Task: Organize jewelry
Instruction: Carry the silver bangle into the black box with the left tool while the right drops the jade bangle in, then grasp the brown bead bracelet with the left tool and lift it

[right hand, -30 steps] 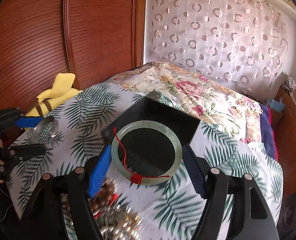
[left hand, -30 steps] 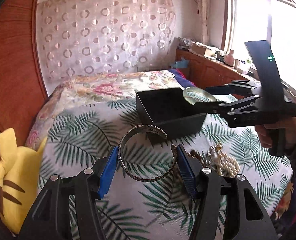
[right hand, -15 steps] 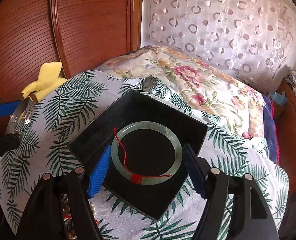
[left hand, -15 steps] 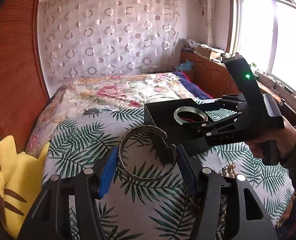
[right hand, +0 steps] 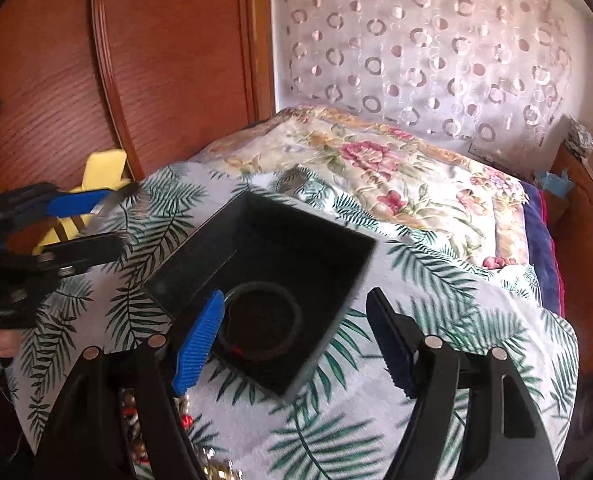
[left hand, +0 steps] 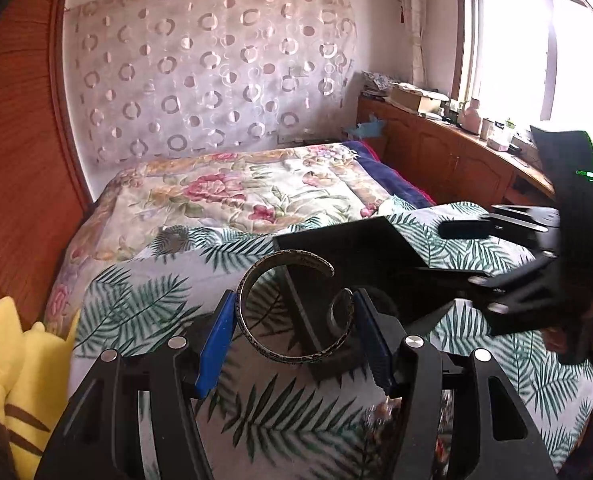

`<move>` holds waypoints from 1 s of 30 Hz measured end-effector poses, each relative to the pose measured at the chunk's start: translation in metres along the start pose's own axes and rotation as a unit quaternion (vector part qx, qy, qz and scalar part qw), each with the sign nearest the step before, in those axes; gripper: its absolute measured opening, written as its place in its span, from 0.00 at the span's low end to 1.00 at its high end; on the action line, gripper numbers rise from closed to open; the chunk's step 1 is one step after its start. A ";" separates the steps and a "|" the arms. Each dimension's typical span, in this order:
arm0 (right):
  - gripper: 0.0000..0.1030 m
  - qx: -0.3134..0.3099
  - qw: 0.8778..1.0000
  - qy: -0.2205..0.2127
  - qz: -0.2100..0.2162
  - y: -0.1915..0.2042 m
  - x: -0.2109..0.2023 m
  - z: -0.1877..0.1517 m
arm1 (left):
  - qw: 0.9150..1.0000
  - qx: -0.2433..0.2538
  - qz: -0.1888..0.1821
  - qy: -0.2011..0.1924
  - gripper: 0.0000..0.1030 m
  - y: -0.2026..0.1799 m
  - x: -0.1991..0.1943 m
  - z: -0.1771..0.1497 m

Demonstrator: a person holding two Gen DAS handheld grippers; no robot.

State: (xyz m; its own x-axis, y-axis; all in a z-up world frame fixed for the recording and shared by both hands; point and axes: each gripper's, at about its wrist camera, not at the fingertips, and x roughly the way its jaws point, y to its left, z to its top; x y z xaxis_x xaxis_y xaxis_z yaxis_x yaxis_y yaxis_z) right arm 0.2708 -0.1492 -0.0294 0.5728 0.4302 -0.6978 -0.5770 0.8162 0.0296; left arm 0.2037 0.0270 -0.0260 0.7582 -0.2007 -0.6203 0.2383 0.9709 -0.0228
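My left gripper [left hand: 292,332] is shut on an open silver cuff bracelet [left hand: 256,336] and holds it above the palm-leaf bedspread, just in front of the black box [left hand: 348,240]. My right gripper [right hand: 296,340] is open and empty over the near corner of the black box [right hand: 200,264]. The pale green jade bangle [right hand: 262,322] with its red cord lies on the box floor. The left gripper also shows in the right wrist view [right hand: 96,220], at the left edge with the cuff. The right gripper also shows in the left wrist view [left hand: 472,252].
A heap of beaded jewelry [right hand: 136,428] lies on the bedspread near the front edge. A yellow plush toy [left hand: 12,364] sits at the left by the wooden wardrobe [right hand: 96,60]. A floral quilt [left hand: 236,188] covers the far bed. A wooden cabinet [left hand: 456,160] runs under the window.
My right gripper has opened and let the jade bangle drop into the black box. My left gripper has moved closer to the box with the cuff.
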 end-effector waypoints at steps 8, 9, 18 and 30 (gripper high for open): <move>0.76 0.020 1.000 -0.022 -0.001 -0.020 -0.040 -0.026 | 0.999 -0.004 -0.004 0.034 0.55 -0.009 0.052 0.019; 0.76 0.020 1.000 -0.023 -0.001 -0.022 -0.044 -0.030 | 0.999 -0.002 -0.001 0.040 0.55 -0.010 0.058 0.020; 0.76 0.035 0.999 -0.031 0.002 -0.030 -0.064 -0.055 | 0.999 0.011 0.009 0.042 0.67 -0.023 0.074 0.026; 0.76 0.037 0.999 -0.038 0.011 0.003 -0.079 -0.092 | 1.000 0.012 0.008 -0.001 0.81 -0.018 0.008 -0.001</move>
State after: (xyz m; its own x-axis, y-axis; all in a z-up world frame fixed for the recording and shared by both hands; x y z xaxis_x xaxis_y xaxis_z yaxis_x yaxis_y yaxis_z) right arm 0.1705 -0.2165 -0.0396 0.6047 0.4749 -0.6394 -0.5477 0.8308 0.0990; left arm 0.2044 0.0081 -0.0314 0.7633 -0.1851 -0.6190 0.2408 0.9706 0.0066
